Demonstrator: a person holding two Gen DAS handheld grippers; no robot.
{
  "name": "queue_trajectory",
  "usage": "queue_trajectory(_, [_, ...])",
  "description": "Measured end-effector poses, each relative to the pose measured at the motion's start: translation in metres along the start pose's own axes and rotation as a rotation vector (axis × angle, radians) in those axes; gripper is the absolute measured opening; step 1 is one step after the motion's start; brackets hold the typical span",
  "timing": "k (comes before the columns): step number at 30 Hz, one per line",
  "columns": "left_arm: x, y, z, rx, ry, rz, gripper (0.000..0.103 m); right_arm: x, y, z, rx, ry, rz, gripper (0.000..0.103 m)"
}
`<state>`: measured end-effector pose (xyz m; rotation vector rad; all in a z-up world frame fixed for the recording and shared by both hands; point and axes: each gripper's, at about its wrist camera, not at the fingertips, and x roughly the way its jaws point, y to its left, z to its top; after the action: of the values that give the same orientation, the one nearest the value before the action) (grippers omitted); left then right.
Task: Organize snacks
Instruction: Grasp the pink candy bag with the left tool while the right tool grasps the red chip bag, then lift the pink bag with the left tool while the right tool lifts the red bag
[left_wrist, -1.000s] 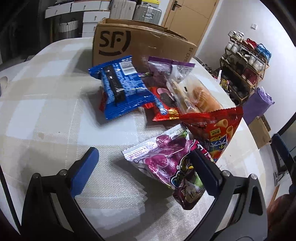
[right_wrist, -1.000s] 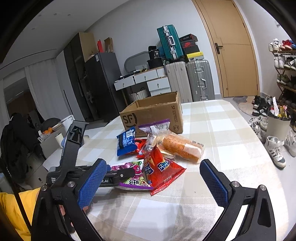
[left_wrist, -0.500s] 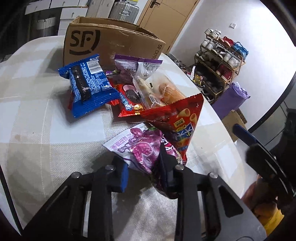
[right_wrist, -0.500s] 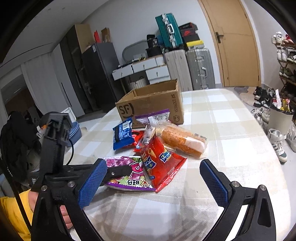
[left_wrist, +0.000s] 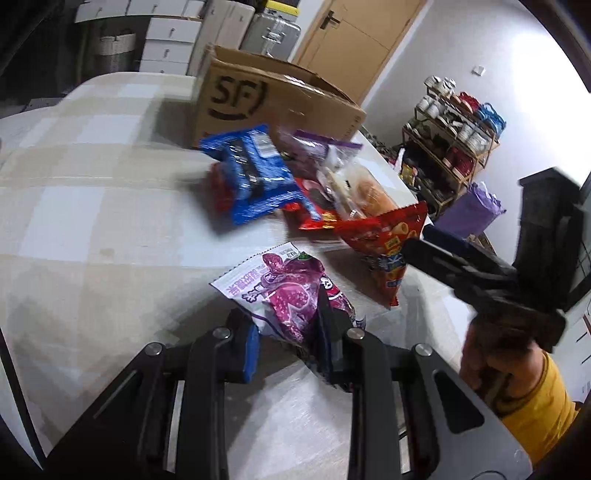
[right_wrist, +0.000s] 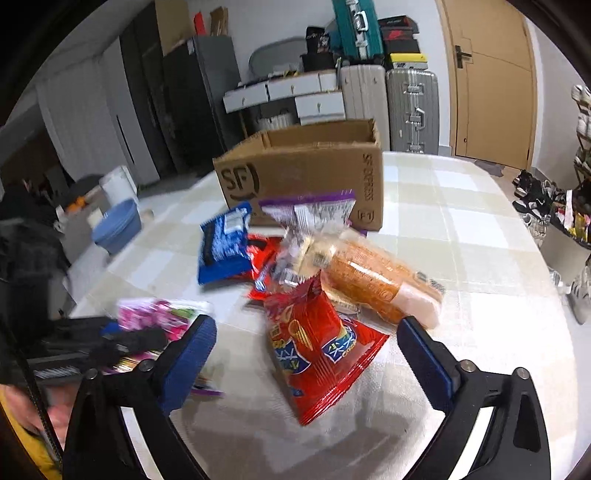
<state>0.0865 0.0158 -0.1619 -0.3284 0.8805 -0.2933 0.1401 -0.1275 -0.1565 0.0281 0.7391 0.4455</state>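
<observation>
My left gripper (left_wrist: 290, 332) is shut on a purple snack bag (left_wrist: 284, 291), pinching its near end just above the checked tablecloth (left_wrist: 92, 221). The right wrist view shows that bag (right_wrist: 159, 317) blurred at the left, in the left gripper (right_wrist: 122, 339). My right gripper (right_wrist: 306, 332) has its jaws closing around a red chip bag (right_wrist: 317, 347); the pads are clear of its sides. Behind lie a blue cookie pack (right_wrist: 223, 243), wrapped bread (right_wrist: 373, 280) and a purple-topped pack (right_wrist: 314, 210). An open cardboard box (right_wrist: 306, 177) stands behind them.
More red packets (left_wrist: 314, 206) lie under the pile. Off the table's right edge stands a shoe rack (left_wrist: 454, 140). Suitcases (right_wrist: 410, 107) and white drawers line the far wall. A blue basin (right_wrist: 118, 225) sits beyond the left edge. A hand in a yellow sleeve (left_wrist: 532, 413) holds the right gripper.
My left gripper closed on the purple bag and drew it away from the pile. My right gripper came closer to the red chip bag and its jaws narrowed a little.
</observation>
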Motion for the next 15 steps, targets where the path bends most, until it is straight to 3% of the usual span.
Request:
queue_trajectory(2, [-0.013,0.011,-0.008,-0.009,-0.009,0.005,0.022,0.010,-0.002,-0.002,-0.001,0.030,0.011,0.073])
queue_trajectory(4, [-0.020,0.017,-0.011,-0.015,-0.016,0.010,0.022,0.021,-0.003,-0.004,0.007,0.065,0.002,0.072])
queue_trajectory(7, [-0.028,0.022,-0.015,-0.012,-0.027,0.010,0.022,0.029,-0.001,-0.004,-0.004,0.090,-0.045,0.055])
queue_trajectory(10, [-0.041,0.029,-0.021,-0.020,-0.037,0.003,0.022,0.026,-0.006,-0.003,0.032,0.088,-0.009,0.043])
queue_trajectory(15, [-0.050,0.030,-0.024,-0.025,-0.049,-0.001,0.022,0.012,-0.006,-0.007,0.058,0.070,0.032,0.040])
